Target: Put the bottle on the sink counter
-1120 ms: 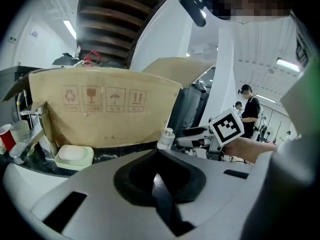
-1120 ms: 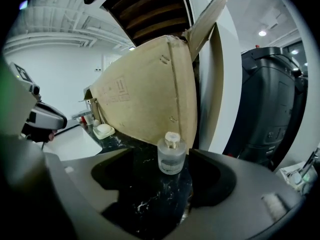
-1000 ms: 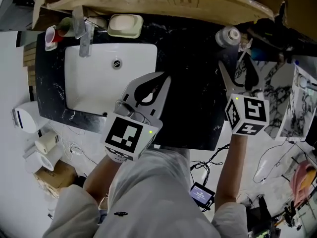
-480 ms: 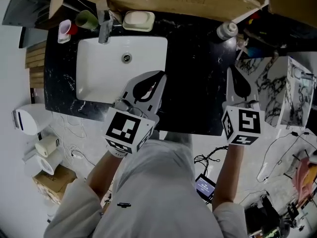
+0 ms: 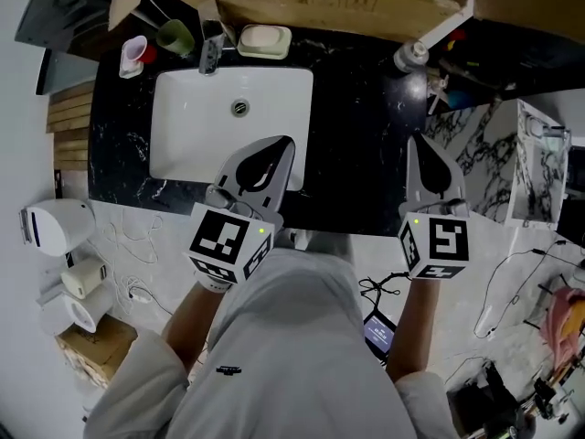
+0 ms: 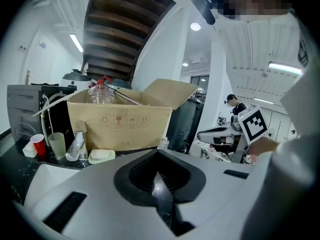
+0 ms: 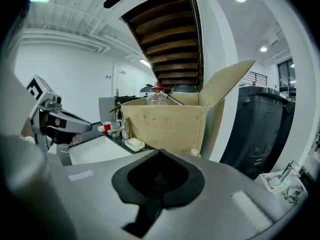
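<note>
Head view shows the bottle (image 5: 409,58) upright at upper right, straight ahead of your shut, empty right gripper (image 5: 416,149), the nearer one.

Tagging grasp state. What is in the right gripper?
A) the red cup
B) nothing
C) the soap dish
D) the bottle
B: the right gripper has its jaws together with nothing between them, and the bottle stands apart from it at the back of the counter.
</note>
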A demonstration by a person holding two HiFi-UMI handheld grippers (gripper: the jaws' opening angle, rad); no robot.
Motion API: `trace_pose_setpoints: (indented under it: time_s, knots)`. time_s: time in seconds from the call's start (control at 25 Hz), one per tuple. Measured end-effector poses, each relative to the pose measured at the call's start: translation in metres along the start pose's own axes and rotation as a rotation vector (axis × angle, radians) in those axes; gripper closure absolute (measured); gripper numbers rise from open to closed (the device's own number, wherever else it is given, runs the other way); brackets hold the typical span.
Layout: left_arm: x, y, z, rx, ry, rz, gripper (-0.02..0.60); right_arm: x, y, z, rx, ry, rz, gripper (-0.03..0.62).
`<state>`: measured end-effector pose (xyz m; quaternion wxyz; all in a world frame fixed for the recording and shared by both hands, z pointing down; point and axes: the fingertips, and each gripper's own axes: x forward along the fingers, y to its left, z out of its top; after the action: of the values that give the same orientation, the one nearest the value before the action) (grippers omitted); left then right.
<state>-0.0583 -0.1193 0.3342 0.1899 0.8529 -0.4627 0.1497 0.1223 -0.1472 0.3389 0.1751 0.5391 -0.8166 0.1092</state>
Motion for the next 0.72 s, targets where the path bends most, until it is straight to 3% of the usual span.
trace_pose_setpoints:
  time_s: [0.72]
  knots:
    - [-0.063, -0.007, 0.035, 0.024, -0.124, 0.031, 0.575, -0.073, 0.026, 0.048, -0.033, -0.179, -0.017, 0.583]
